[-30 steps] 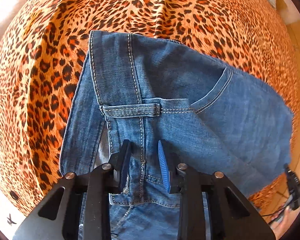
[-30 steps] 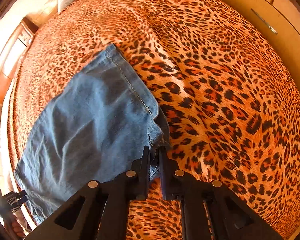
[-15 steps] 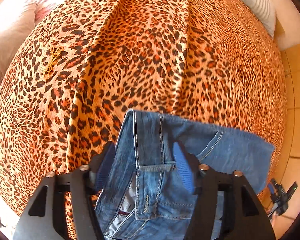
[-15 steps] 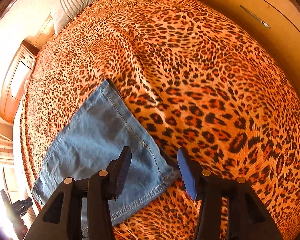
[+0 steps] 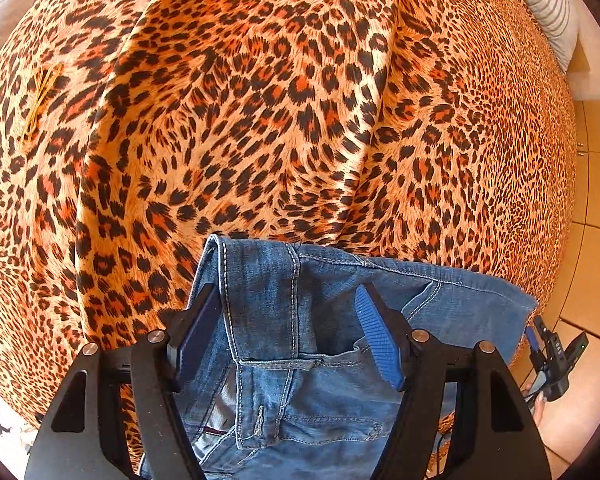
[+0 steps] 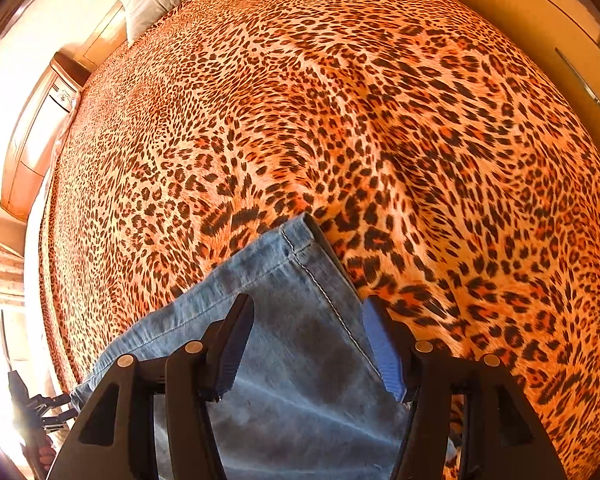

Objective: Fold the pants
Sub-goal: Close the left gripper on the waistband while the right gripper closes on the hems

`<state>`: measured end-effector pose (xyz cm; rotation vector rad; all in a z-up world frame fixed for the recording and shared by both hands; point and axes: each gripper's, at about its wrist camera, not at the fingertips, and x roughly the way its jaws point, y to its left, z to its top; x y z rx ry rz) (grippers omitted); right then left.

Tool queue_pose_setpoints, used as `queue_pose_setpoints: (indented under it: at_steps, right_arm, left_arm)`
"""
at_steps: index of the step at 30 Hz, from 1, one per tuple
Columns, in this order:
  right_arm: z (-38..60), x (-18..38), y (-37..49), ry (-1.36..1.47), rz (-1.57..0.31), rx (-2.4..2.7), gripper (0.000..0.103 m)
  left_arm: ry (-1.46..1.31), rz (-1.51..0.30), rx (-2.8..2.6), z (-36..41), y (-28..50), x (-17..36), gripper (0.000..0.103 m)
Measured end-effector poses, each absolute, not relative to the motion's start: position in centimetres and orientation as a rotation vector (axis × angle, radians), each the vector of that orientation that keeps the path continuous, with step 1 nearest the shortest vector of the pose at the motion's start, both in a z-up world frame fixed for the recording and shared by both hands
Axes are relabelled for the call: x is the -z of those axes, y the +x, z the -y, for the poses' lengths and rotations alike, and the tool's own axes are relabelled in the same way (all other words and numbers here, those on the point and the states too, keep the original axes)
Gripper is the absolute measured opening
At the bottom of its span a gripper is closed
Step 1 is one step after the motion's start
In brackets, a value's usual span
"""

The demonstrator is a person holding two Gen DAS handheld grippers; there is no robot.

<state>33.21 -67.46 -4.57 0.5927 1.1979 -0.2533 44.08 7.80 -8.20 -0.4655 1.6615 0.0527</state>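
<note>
Jeans point(image 5: 332, 320) are lying folded on the leopard bedspread point(image 5: 284, 112); left gripper point(image 5: 290, 332) is hanging over the waistband, right gripper point(image 6: 306, 344) over the hem, both having just been opening, gripping nothing.

Lower part of the jeans point(image 5: 300, 432) behind tool arms, past frame edge.

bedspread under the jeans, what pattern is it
Orange-and-black leopard print bedspread, clearest in the right wrist view.

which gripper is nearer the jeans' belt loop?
Left. The left gripper hangs open right over the belt loop; the right gripper hangs open over the hem end.
</note>
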Motion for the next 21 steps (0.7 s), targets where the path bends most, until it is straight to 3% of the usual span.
queue_pose_setpoints:
  at_steps: [6, 10, 15, 17, 18, 19, 20, 21]
  right_arm:
    - [66.8, 5.6, 36.3, 0.56, -1.212, 0.257, 0.065]
    - [65.9, 6.4, 37.4, 0.514, -1.219, 0.232, 0.081]
    - [63.8, 7.1, 38.7, 0.317, -1.279, 0.234, 0.083]
    - [63.1, 7.1, 38.8, 0.27, -1.286, 0.245, 0.081]
    - [63.0, 7.1, 38.8, 0.269, -1.28, 0.254, 0.077]
    - [62.8, 6.9, 38.7, 0.272, -1.268, 0.261, 0.064]
    - [62.5, 6.6, 38.5, 0.279, -1.254, 0.26, 0.054]
    - [62.3, 6.2, 38.3, 0.294, -1.239, 0.25, 0.034]
  left_arm:
    - [-0.285, -1.674, -0.071, -6.6, 48.1, 7.8, 0.072]
    - [-0.2, -1.742, -0.104, -5.4, 50.2, 10.1, 0.073]
    - [-0.102, -1.758, -0.135, -3.4, 51.3, 11.8, 0.077]
    - [-0.101, -1.755, -0.12, -2.8, 51.4, 11.7, 0.069]
    - [-0.129, -1.754, -0.088, -2.4, 51.2, 11.3, 0.05]
    - [-0.141, -1.749, -0.071, -2.2, 51.0, 10.6, 0.035]
    - [-0.142, -1.742, -0.049, -2.0, 49.5, 9.1, 0.03]
    - [-0.128, -1.729, -0.034, -1.4, 49.3, 8.5, 0.024]
